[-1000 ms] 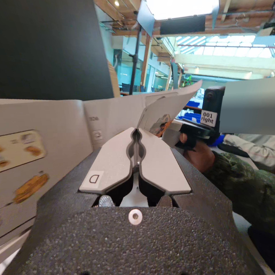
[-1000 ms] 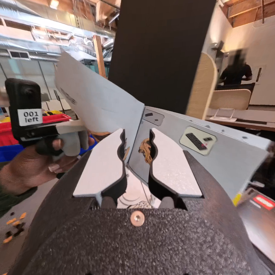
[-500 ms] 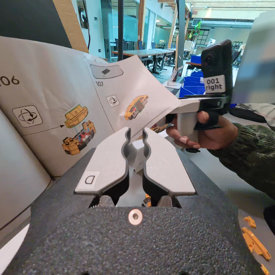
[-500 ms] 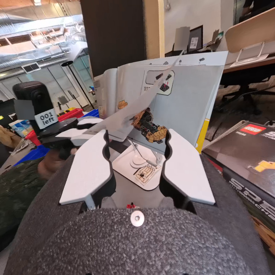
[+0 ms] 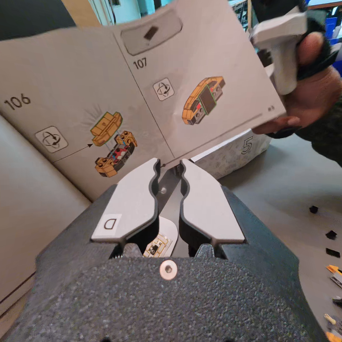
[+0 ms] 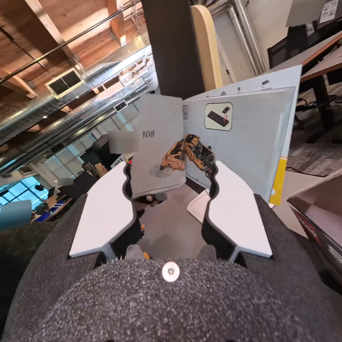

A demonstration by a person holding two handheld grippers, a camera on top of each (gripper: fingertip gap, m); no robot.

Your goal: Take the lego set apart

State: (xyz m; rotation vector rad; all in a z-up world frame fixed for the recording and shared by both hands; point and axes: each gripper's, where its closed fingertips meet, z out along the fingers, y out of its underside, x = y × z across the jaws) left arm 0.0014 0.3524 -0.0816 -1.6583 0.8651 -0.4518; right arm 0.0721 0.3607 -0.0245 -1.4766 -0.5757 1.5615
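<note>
Both claws released, empty: left gripper [image 5: 169, 164] under instruction booklet [image 5: 129, 88]; loose bricks [image 5: 331, 235] at 3 o'clock, left view only.

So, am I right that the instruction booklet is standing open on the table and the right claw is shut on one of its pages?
Not quite: the right claw is open, its jaws set wide apart and gripping nothing, as the right wrist view shows. The instruction booklet does stand open on the table, with one page mid-turn.

Printed numbers are borne by the open grey paper instruction booklet [image 5: 166, 92] and the white patterned bag [image 5: 231, 157]. A lettered white sticker [image 5: 109, 224] is carried on the left gripper [image 5: 169, 163].
</note>
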